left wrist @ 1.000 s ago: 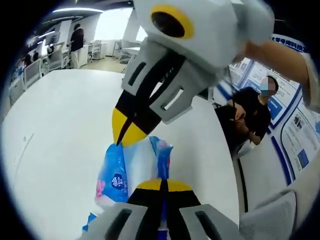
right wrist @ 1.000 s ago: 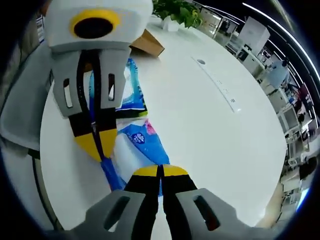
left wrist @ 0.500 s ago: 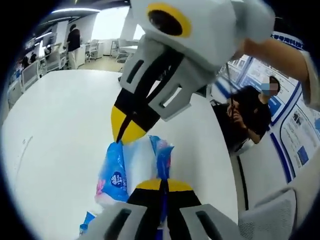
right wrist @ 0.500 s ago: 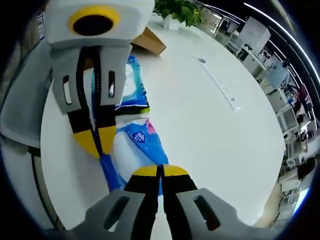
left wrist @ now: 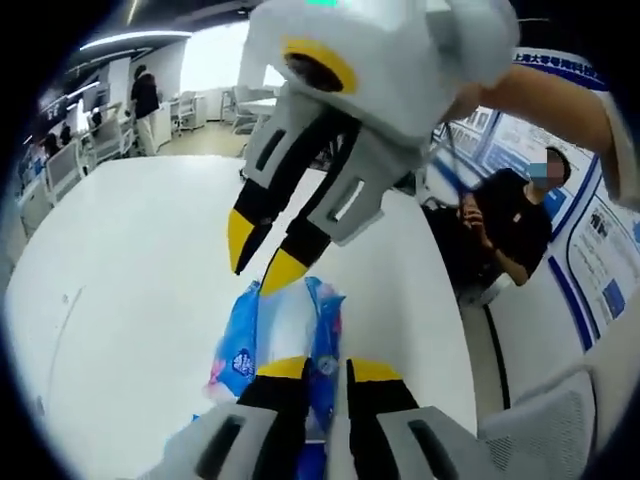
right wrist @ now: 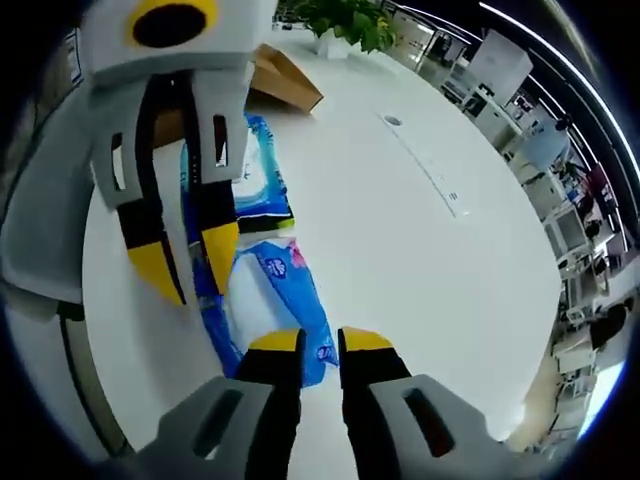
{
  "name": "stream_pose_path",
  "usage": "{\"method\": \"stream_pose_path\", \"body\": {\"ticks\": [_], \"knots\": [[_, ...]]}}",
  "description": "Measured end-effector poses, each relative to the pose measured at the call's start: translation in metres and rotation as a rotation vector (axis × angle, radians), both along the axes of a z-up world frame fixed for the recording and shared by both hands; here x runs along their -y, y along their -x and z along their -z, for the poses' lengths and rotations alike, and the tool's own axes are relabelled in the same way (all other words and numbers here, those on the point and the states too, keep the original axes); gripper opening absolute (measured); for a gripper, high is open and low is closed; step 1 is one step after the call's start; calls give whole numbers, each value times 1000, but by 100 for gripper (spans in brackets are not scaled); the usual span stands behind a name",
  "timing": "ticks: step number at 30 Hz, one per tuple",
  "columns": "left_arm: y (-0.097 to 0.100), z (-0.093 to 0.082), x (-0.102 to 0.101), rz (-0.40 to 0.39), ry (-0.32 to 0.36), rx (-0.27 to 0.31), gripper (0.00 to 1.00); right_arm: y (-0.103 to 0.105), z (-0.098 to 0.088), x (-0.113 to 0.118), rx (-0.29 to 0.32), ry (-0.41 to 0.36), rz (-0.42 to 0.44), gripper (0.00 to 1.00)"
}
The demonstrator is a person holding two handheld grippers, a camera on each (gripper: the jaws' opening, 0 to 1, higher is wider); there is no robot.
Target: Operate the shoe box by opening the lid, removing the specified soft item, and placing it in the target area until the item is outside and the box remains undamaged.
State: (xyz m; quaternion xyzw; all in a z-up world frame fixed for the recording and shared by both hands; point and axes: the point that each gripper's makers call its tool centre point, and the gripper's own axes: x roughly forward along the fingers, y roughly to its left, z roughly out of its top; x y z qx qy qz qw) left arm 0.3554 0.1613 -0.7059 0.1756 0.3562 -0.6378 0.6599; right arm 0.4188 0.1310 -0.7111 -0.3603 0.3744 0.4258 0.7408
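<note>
My left claw (left wrist: 325, 368) and right claw (right wrist: 320, 340) both stand parted, gripping nothing. The tissue pack (right wrist: 285, 305) lies flat on the white table (right wrist: 420, 260) between them, out of the cardboard box (right wrist: 285, 80) at 12 o'clock. Another blue pack (right wrist: 255, 175) lies just beyond it. A potted plant (right wrist: 345, 22) stands past the box; a seated person (left wrist: 515, 225) waits at 3 o'clock in the left gripper view, desks behind.

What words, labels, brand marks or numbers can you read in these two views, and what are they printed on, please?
Tissue pack: a round dark-blue brand badge with white marks, too small to read.
Second blue pack lying beyond it: print too blurred to read.
Wall posters: blue and white panels with lines of characters, too blurred to read.
Both pairs of tongs, left and right: no text visible.
Nothing can be quoted with confidence.
</note>
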Motion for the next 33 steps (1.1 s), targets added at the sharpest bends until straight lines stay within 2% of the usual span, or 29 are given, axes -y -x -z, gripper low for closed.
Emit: {"method": "stream_pose_path", "body": {"ticks": [7, 17, 25, 33], "knots": [[0, -12, -14, -17, 4, 19, 19, 8, -15, -3, 0, -11, 27, 21], [4, -35, -43, -42, 11, 61, 29, 27, -36, -16, -23, -52, 74, 34], [9, -53, -78, -108, 42, 90, 33, 39, -58, -41, -25, -121, 102, 40], [13, -72, -124, -179, 67, 106, 41, 55, -77, -84, -33, -180, 57, 45]]}}
